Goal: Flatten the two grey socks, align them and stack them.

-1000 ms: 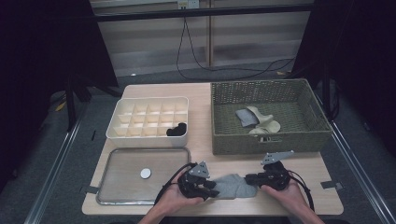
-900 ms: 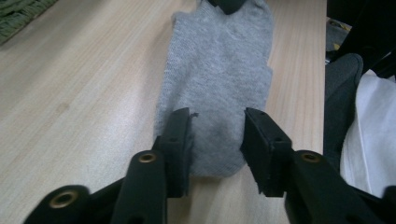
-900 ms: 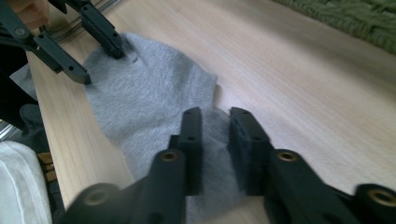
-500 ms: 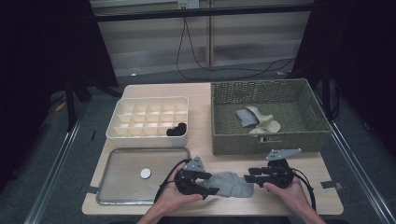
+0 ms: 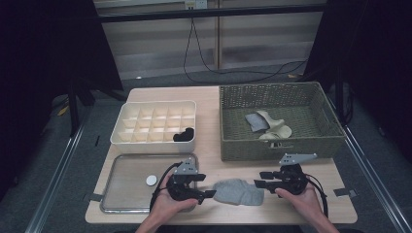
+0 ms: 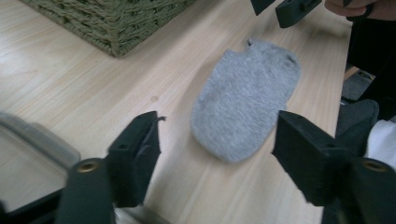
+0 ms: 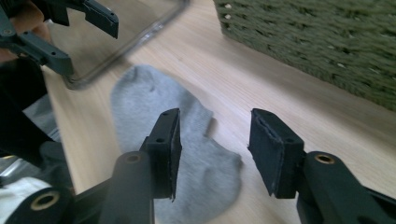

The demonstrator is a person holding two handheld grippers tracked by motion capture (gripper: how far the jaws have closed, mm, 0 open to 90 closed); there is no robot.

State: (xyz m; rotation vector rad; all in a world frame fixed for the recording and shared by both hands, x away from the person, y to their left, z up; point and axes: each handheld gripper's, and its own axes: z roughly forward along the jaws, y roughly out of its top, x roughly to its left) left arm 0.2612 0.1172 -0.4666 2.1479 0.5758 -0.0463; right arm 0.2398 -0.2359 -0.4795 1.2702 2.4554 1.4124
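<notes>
Setting: dark room, with a pale wooden tabletop (image 5: 214, 102) under a black frame and a cable hanging behind it.
Sock: a grey sock (image 5: 238, 191) lies flat on the tabletop near the front edge, between the two hand-held grippers and free of both.
Left hand-held gripper (image 5: 208, 193): held at the sock's left end, jaws spread and just now opening; in the left gripper view the sock (image 6: 245, 100) lies beyond the jaws, untouched.
Right hand-held gripper (image 5: 259, 179): held at the sock's right end, jaws partly apart and just now opening; in the right gripper view the left jaw hangs over the sock (image 7: 159, 126) and the right jaw over bare wood, with nothing pinched.
Basket: a green woven basket (image 5: 233, 141) stands at the right rear, with a grey sock (image 5: 256, 121) and a beige sock (image 5: 277, 127) inside.
Divider box: a cream box (image 5: 127, 127) of small compartments stands at the left rear, with a dark rolled item (image 5: 183, 135) in a front compartment near its right end.
Tray: a clear tray (image 5: 126, 167) lies at the front left with a small white disc (image 5: 151, 180) on it; the left hand (image 5: 170, 206) lies over its right edge.
</notes>
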